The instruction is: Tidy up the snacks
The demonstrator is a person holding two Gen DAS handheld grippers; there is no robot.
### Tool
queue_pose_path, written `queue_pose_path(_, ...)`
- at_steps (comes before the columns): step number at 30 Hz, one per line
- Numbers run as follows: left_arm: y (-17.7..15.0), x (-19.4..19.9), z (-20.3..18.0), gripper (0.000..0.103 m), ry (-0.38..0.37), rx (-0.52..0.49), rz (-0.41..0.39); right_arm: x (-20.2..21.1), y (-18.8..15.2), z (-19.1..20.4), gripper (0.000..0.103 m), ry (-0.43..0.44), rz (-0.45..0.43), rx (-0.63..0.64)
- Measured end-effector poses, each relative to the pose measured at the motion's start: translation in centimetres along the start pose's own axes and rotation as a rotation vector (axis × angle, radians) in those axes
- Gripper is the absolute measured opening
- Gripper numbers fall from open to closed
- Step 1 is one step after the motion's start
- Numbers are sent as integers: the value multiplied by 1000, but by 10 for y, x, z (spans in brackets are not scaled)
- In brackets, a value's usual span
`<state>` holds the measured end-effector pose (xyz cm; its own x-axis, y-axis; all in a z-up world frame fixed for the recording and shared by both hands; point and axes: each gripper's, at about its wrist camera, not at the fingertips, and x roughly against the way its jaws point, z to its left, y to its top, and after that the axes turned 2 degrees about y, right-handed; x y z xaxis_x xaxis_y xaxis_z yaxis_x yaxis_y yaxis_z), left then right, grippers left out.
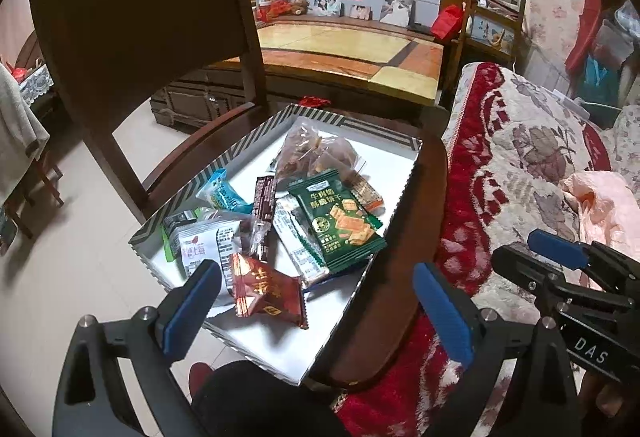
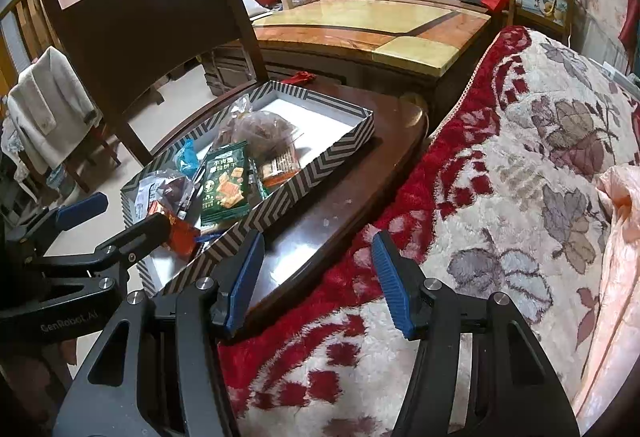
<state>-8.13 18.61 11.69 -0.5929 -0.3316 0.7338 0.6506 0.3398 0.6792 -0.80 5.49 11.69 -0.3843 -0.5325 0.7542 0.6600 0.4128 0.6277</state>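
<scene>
Snacks lie jumbled in the striped box (image 1: 192, 193) at twelve o'clock (unsorted), both grippers (image 1: 316, 301) (image 2: 318, 277) spread, empty.

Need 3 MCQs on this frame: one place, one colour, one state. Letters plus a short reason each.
1. Where do the snacks lie?
A. in the striped box on the chair seat
B. on the blanket
C. on the floor

2. What colour is the big cracker packet on top of the pile?
A. yellow
B. green
C. white

3. What state is the left gripper in?
A. shut on a red packet
B. shut and empty
C. open, nothing between its pads

Answers:
1 A: the packets sit inside the striped-walled box, which rests on the dark wooden seat.
2 B: its wrapper is dark green with orange crackers printed on it.
3 C: the blue pads stand far apart, and the red packet lies loose in the box beyond them.
</scene>
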Motion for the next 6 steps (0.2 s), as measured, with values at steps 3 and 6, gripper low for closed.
queue_pose_path(3, 0, 1, -1, 98, 7, -8, -13, 2, -1, -2, 56, 2, -1, -9)
queue_pose_path(6, 0, 1, -2, 98, 3, -6, -9, 3, -3, -4, 56, 3, 3, -12)
